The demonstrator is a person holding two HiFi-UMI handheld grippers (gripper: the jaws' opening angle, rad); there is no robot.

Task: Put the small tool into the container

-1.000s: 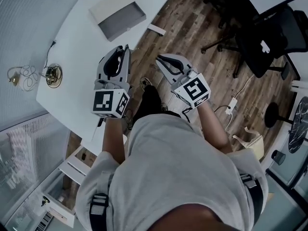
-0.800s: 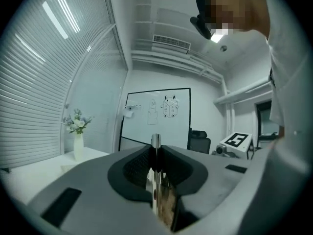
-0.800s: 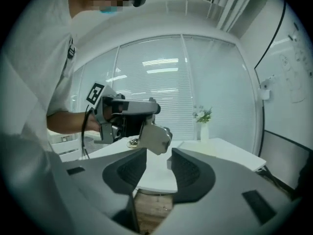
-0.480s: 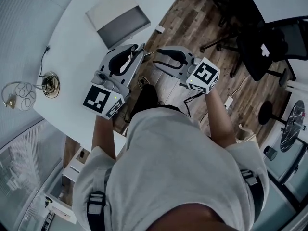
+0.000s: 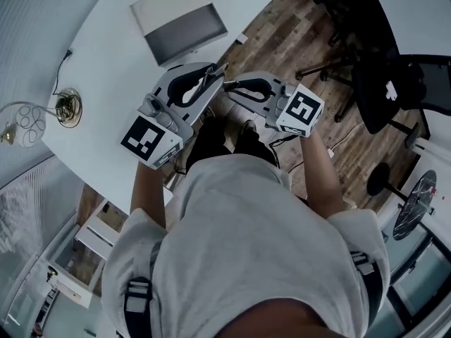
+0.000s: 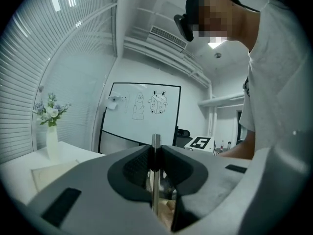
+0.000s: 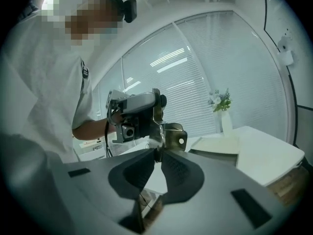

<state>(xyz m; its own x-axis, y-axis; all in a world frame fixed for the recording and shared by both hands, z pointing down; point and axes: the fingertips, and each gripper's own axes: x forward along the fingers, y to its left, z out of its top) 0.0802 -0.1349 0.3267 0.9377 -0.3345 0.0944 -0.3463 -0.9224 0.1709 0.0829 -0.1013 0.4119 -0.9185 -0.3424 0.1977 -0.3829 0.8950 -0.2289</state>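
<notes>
1. Seen from above, a person holds a two-jaw tool in each hand. The tips meet in mid-air just off the edge of a white tabletop (image 5: pixel 106 83), over a wooden floor.
2. The left tool (image 5: pixel 215 71) is clamped on the small metal piece (image 6: pixel 155 175) — a thin flat strip, seen edge-on between its pads.
3. The right tool (image 7: pixel 156 154) has just been closing. Its tips now appear to pinch the same piece, and a flat part with a round hole shows just above them.
4. The piece therefore hangs between the two tools, apparently gripped by both.
5. The container (image 5: pixel 169 5), an open grey-and-white box, lies farther back on the tabletop. It is apart from both tools, and the piece is not in it.
6. The piece looks rigid, light and smooth. It should not bend or break, but bare metal is likely to slide or twist in a shallow pinch.
7. The best hold is probably across its broad flat faces, deep in the pads — not by the thin edge or only at the tips.
</notes>
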